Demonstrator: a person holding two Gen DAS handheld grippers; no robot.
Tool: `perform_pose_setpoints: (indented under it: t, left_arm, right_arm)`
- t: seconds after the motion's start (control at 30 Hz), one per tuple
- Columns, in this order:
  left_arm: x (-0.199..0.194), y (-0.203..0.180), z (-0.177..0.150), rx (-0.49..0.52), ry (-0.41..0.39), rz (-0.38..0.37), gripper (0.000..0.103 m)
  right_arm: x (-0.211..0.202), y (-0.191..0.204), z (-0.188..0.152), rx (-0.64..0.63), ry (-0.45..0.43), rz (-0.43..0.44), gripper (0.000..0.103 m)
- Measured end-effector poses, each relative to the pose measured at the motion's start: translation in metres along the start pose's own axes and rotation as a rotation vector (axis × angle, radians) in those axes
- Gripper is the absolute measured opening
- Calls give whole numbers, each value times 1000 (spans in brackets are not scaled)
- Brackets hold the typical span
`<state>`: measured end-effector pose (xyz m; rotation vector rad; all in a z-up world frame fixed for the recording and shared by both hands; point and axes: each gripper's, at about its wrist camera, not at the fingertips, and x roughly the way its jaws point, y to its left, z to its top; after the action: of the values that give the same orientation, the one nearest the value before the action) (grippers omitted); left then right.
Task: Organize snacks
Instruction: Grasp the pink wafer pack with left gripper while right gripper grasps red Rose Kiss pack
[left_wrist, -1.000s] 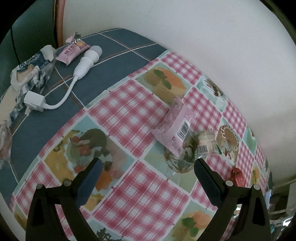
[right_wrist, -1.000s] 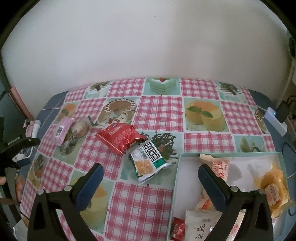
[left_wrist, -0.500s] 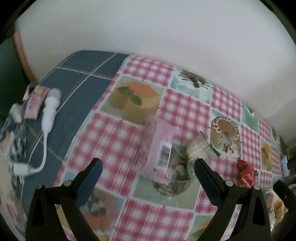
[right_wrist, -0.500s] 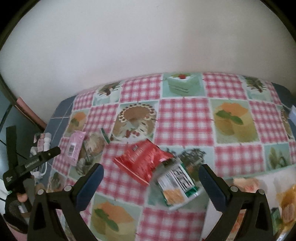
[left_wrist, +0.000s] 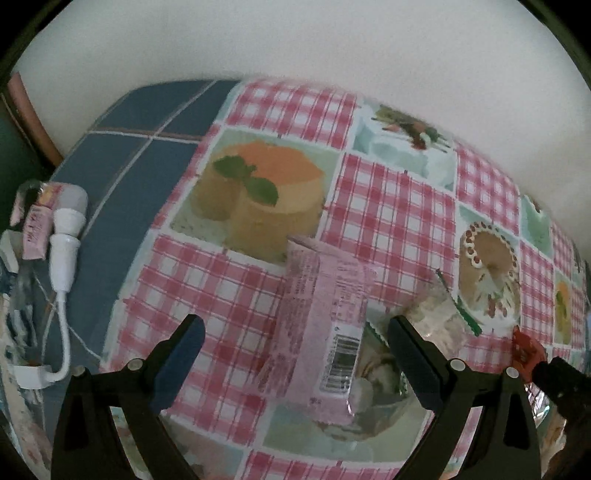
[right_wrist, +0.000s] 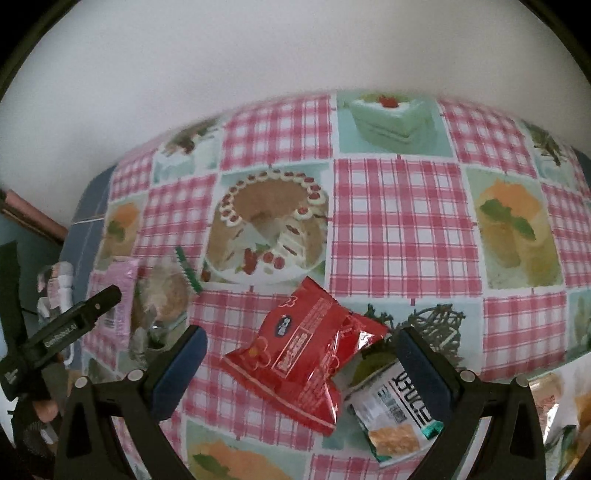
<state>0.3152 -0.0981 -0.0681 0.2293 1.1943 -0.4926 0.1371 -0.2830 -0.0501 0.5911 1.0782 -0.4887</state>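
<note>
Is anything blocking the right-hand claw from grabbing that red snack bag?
Nothing visible does. The right gripper has its jaws open on either side of the red snack bag, with only bare tablecloth around. The white and green packet lies partly under the bag's right corner, not in front of it.

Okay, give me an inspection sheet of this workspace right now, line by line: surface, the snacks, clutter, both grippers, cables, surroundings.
Surface: table under a cake-print checked tablecloth, with a blue cloth at its left end.
Job's things: pink packet lying partly over a clear-wrapped snack; red packet overlapping a white and green packet. More packets at the right wrist view's right edge, too cropped to identify.
Clutter: small pink packet on the blue cloth.
Grippers: left gripper open, straddling the pink packet; right gripper open, straddling the red packet. Neither grips.
Cables: white plug and cord on the blue cloth.
Surroundings: plain pale wall behind the table.
</note>
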Motion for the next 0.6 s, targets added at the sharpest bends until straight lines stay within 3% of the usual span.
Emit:
perform_pose_setpoints:
  t: [0.13,0.23,0.3,0.37,0.43,0.6]
  left_arm:
    - [11,-6,2,12,16,5,95]
    - [19,-8,2,10,30,6,72]
    - [19,-9,1,15,20,17,68]
    - [17,-11,1,23,10,18,48]
    - [16,-13,-1,31,10,33,46]
    - [9,-13,-7,4,3,49,42]
  right_arm:
    - [15,3,0,-9,34,-43,101]
    - [23,4,0,-21,49,-68,89]
    - [25,4,0,-35,55,-84,83]
    - [26,5,-1,-49,53,-91,74]
    - [27,6,-2,-58,49,-99,63]
    - [26,8,-8,-84,32,-108,60]
